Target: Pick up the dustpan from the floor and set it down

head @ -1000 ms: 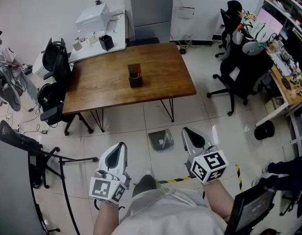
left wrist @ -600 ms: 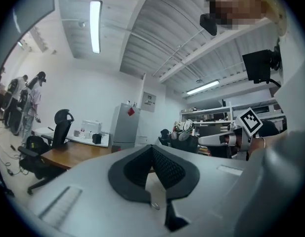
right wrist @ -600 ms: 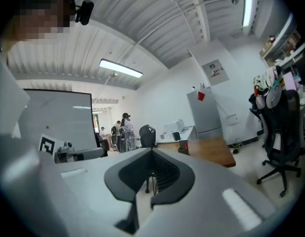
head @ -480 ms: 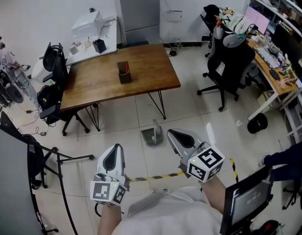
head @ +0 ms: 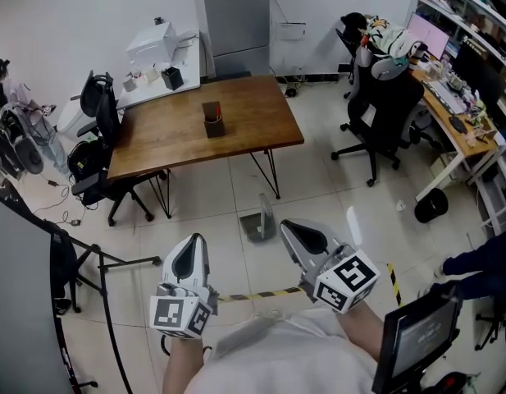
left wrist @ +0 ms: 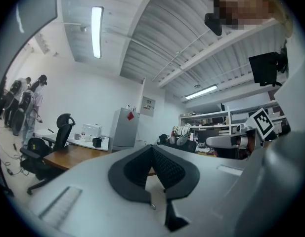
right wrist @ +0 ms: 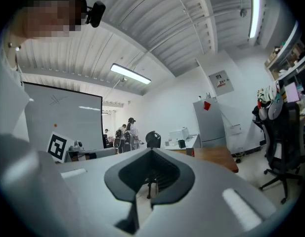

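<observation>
The dustpan (head: 257, 224) is grey, with a shallow scoop flat on the pale tiled floor (head: 195, 216) and a slim handle standing up from it. It sits just in front of the wooden table (head: 170, 142), close to that table's near right leg. In the head view it lies ahead of both tools and between them, nearer the right gripper (head: 286, 226), whose tip is beside it but not touching; the left gripper (head: 196, 240) is farther off to the side. Each gripper view shows the dark pads closed tip to tip with nothing caught between them, so both tools are clenched and empty. The dustpan appears in neither gripper view
</observation>
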A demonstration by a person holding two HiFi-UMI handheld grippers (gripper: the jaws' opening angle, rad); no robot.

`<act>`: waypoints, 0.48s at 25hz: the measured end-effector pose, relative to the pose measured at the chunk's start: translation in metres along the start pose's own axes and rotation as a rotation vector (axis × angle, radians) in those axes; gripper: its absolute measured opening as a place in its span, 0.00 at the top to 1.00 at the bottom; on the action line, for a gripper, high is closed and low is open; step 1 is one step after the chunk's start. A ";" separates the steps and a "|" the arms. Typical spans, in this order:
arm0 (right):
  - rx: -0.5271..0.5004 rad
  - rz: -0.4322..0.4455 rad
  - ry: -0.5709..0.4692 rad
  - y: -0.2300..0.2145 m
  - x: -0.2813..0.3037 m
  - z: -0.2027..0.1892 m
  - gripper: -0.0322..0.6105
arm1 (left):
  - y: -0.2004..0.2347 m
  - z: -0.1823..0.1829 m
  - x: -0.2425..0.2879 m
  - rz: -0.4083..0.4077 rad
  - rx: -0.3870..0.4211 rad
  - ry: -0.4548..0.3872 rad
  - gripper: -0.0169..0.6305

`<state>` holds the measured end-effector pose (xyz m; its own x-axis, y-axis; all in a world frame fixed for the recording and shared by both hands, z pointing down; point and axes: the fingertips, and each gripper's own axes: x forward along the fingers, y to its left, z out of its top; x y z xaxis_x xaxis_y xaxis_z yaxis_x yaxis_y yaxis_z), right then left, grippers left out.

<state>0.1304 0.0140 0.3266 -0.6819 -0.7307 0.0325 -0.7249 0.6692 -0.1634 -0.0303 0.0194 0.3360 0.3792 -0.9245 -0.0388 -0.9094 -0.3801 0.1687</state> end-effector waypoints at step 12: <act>-0.024 -0.053 0.002 -0.008 -0.025 0.000 0.95 | -0.028 -0.009 -0.006 -0.033 0.052 0.020 0.95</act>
<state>0.1533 0.0265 0.3274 -0.6430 -0.7647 0.0424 -0.7619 0.6329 -0.1378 -0.0054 0.0356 0.3406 0.4124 -0.9107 -0.0236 -0.9036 -0.4122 0.1166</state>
